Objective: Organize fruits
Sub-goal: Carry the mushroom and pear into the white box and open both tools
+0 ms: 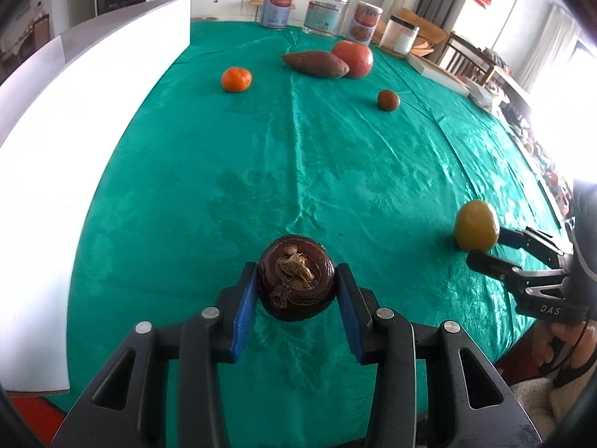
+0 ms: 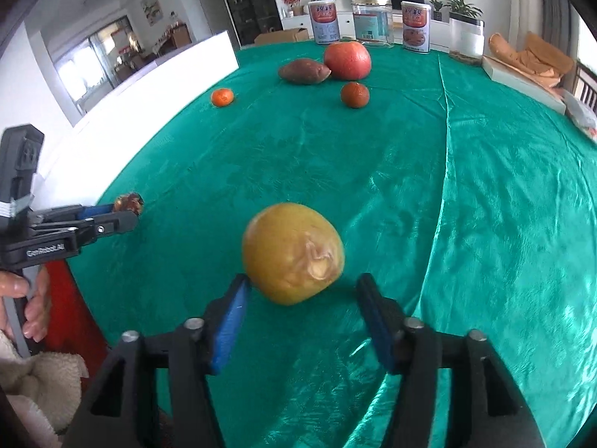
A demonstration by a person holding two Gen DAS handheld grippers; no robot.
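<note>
While pinching dark brown fruit [image 1: 296,277] near tablecloth's [image 1: 261,171] near edge with left gripper [image 1: 297,295], right gripper [image 2: 302,311] spread around yellow fruit [image 2: 293,253]. Sorting barely begun: orange [image 1: 236,79], sweet potato [image 1: 315,63] scattered toward far edge.

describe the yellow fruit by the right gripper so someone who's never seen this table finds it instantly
Start at the green tablecloth and come to its near edge, away from the cans and jar at the far end. The yellow fruit sits there on the cloth, between the right gripper's open blue-padded fingers. It is the only yellow piece, with a pale scar on its skin; the others are orange, red or brown.
</note>
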